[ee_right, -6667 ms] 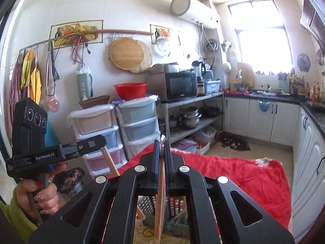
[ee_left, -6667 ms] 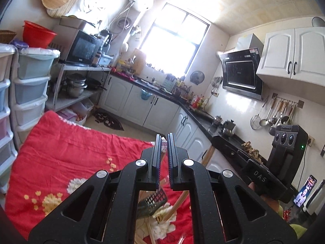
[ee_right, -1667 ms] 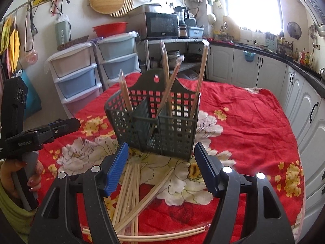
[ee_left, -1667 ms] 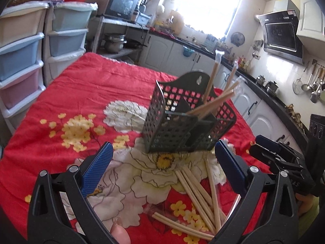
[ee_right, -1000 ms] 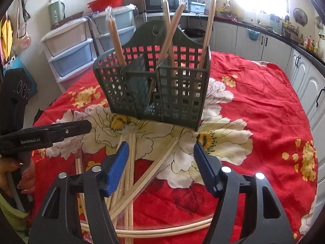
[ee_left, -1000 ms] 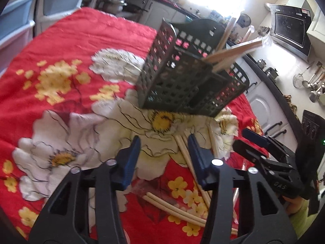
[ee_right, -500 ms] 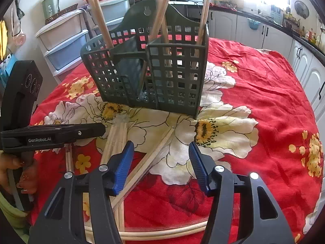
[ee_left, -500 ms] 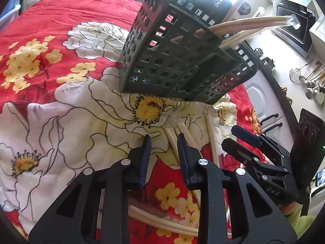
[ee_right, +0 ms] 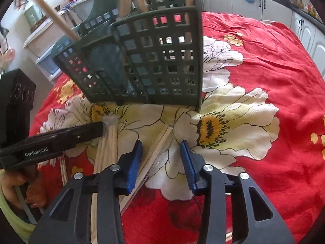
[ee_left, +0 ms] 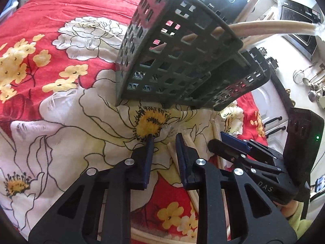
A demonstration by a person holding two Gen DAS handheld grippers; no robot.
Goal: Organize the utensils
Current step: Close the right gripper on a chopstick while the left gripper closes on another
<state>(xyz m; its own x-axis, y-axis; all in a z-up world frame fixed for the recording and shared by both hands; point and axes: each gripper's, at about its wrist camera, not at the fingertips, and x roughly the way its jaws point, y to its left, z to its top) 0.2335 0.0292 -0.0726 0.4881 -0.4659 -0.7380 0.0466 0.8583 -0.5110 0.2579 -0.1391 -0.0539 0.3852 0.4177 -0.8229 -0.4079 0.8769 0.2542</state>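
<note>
A dark green perforated utensil basket (ee_left: 178, 61) (ee_right: 146, 65) stands on the red flowered cloth with several wrapped chopstick pairs upright in it. More wrapped chopsticks (ee_left: 171, 152) (ee_right: 156, 150) lie loose on the cloth in front of it. My left gripper (ee_left: 163, 140) is low over the cloth, its jaws narrowly open around the end of one loose pair; it also shows in the right wrist view (ee_right: 101, 128). My right gripper (ee_right: 160, 144) is open over another pair lying between its fingers; it also shows in the left wrist view (ee_left: 221, 140).
The red cloth (ee_right: 274, 71) covers the table, with white cabinets (ee_right: 304, 26) beyond it. Plastic drawers (ee_right: 44, 46) stand at the far left. An oven (ee_left: 300, 20) and hanging ladles (ee_left: 310, 85) are on the wall to the right.
Both grippers came down close to the loose chopsticks in front of the basket. The left jaws narrowed from wide open to a small gap; the right jaws also narrowed somewhat.
</note>
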